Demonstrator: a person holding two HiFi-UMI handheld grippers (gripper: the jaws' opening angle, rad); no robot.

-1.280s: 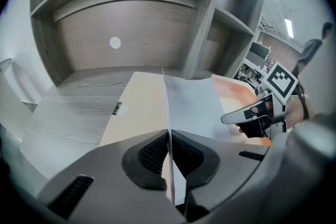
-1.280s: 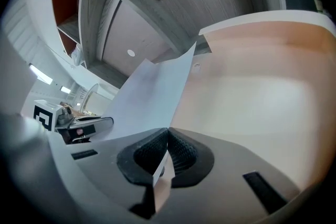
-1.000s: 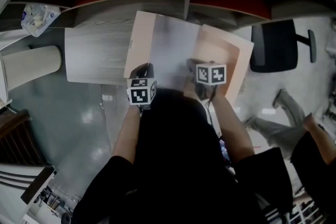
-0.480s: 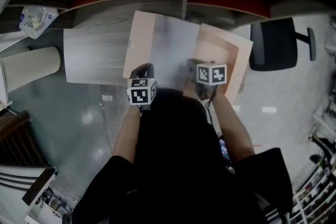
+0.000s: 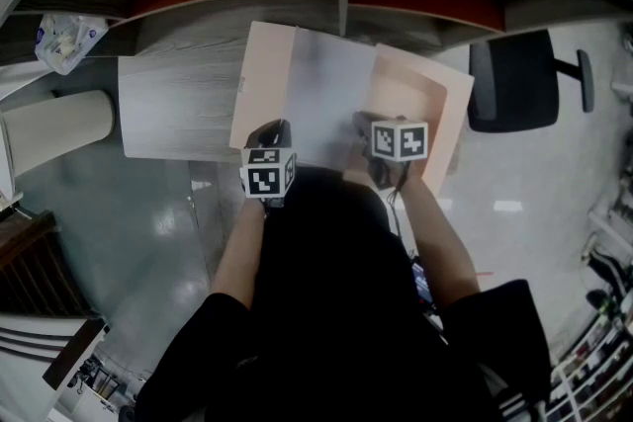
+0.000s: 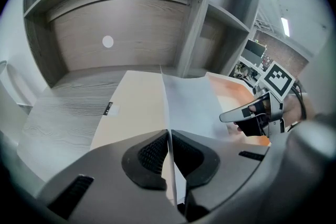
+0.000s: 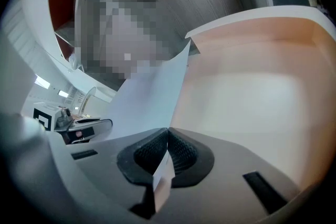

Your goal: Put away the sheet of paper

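On the grey desk (image 5: 168, 104), seen from the head view, an open tan folder (image 5: 425, 104) is lying flat with its far edge towards the shelves (image 5: 247, 0). The sheet of paper (image 5: 331, 89) is hanging over the folder's middle, between its two flaps. The left claw (image 5: 272, 126) is pinching the sheet's near left part, and the right claw (image 5: 368, 126) is pinching its near right part. A black chair (image 5: 509, 84) is standing on the floor to the right of the desk.

Through the left gripper view, the left claw (image 6: 169, 134) is gripping the near edge of the sheet, its jaws pressing together on the paper. The sheet is running away from the jaws across the folder, with the tan left flap lying flat beside it. The right claw is showing at the right, low over the folder's orange-tinted flap.

Through the right gripper view, the right claw (image 7: 168, 131) is also clamping the sheet's near edge, jaws closing tight on it. The sheet is sloping up and to the left from there, while the right flap is filling the right side. The left claw is showing small at the left edge.
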